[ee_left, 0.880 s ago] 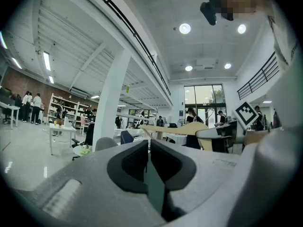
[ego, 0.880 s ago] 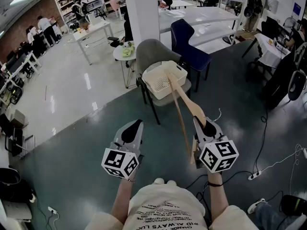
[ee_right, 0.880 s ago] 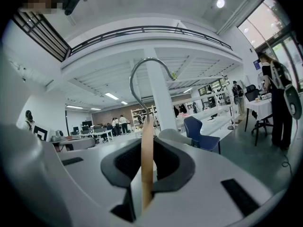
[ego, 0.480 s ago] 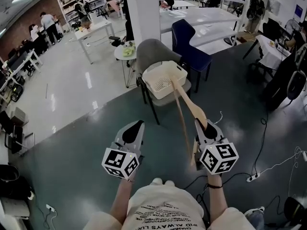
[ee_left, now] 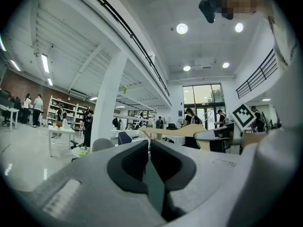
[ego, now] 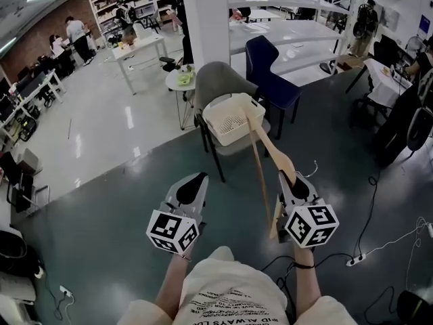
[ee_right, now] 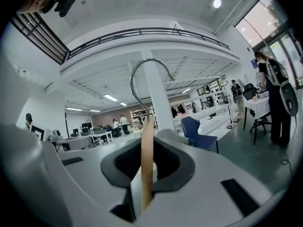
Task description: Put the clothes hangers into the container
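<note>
Forward a little, the wooden hanger point(ego: 260, 161) has been carried toward the white basket point(ego: 233, 136) on the far grey chair point(ego: 218, 77). It is pinched by the right gripper point(ego: 289, 179), hook aimed basketward. The left gripper point(ego: 191, 188) is empty, its jaws pressed together.

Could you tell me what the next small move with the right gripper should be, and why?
Probably carry the hanger forward over the white basket on the grey chair. The right gripper is clamped on the hanger, and the white basket sits ahead of it, with the hanger not yet inside.
</note>
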